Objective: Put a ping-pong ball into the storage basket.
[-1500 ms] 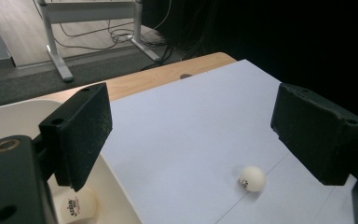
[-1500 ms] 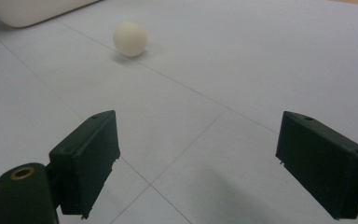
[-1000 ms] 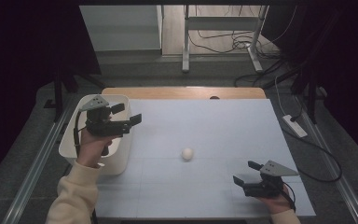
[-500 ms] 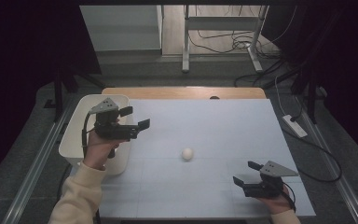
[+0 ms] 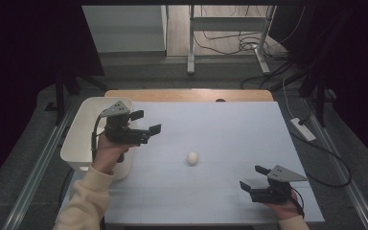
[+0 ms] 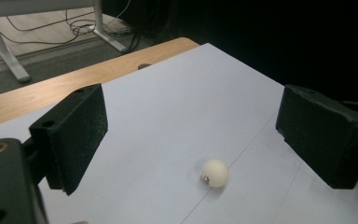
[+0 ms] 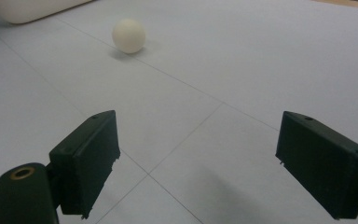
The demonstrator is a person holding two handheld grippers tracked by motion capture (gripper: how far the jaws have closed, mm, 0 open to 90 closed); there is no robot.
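The ball [image 5: 192, 157] is small, round and off-white, matte, with a tiny dark mark low on the side seen from the left gripper view [image 6: 215, 172]; it lies alone on the pale tabletop [image 5: 220, 129], near its middle, touching neither claw. The left claw [image 5: 145, 124] hangs above the tabletop with its jaws spread wide and nothing between them; they have just been opening. It points toward the ball, which sits ahead of it and below, between the two black pads in its own view. The left hand [image 5: 109, 152] grips it beside the white tub [image 5: 84, 143] that stands at the tabletop's left edge. The right claw [image 5: 253, 178] sits low near the front right corner, jaws likewise spread and empty, well apart from the ball, which its view shows farther off on the sheet [image 7: 128, 35], with the tub's rim [image 7: 28, 10] behind it. Thin lines cross the tabletop; one passes just beside the ball.
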